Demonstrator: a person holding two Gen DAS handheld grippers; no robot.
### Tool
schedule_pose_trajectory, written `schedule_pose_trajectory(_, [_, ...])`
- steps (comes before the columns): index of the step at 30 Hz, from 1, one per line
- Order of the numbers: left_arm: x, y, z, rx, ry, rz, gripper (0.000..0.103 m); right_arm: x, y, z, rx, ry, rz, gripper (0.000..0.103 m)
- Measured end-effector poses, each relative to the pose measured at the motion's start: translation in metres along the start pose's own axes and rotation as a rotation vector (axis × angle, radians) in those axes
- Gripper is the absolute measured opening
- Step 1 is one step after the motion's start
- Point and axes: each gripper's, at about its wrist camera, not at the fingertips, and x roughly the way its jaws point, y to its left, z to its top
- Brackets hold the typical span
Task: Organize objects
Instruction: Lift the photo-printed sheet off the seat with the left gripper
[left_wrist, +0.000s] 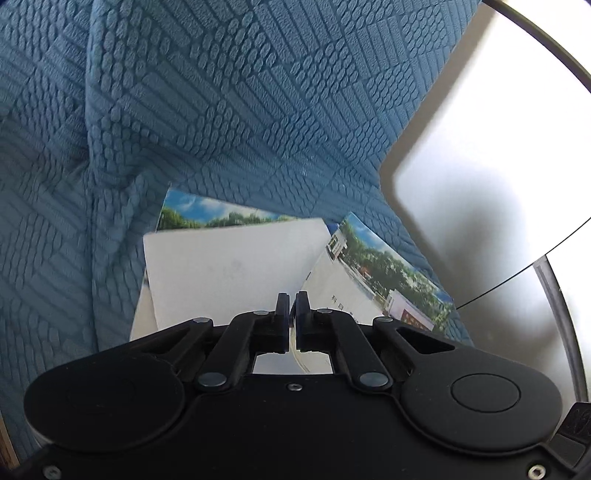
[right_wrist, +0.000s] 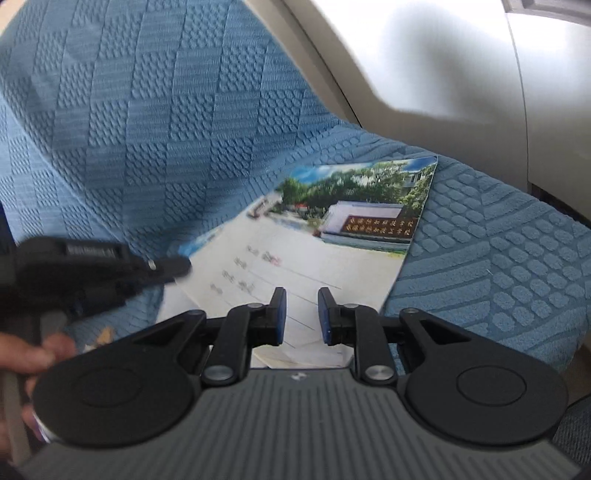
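Looking first at the booklet (right_wrist: 317, 236), we find it lying half-open on the blue textured cover (right_wrist: 155, 122) of a seat, its photo cover splayed to one side and a white page (left_wrist: 229, 269) lifted toward us. Our left gripper (left_wrist: 291, 314) has its jaws pressed together on the edge of a thin leaf of that booklet, as far as the left wrist view shows, while our right gripper (right_wrist: 301, 314) hovers over the lined page with its jaws parted and nothing between them. We judge the main risk to be tearing or creasing: a single sheet pinched that near its edge could rip or fold if we pull before the rest of the booklet follows. The pages could also fan out and slide off the soft, rumpled fabric, which gives no firm backing for squaring them up. Close on the right, the pale rigid panel (left_wrist: 480, 155) crowds the booklet's far corner and a thin dark cable (left_wrist: 517, 273) crosses it, so a wide sweep there may snag. Our hand (right_wrist: 29, 354) on the left handle sits low at the frame's edge, near the right gripper's path.
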Motion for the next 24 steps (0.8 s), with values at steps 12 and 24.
schedule_pose_trajectory(12, [-0.04, -0.011, -0.021, -0.139, -0.051, -0.072, 0.0, -0.021, -0.027, -0.007, 0.36, 0.068, 0.496, 0.055])
schedule_pose_trajectory(24, [-0.075, -0.007, -0.035, -0.387, -0.13, -0.174, 0.0, -0.005, -0.043, -0.025, 0.638, 0.144, 0.637, 0.082])
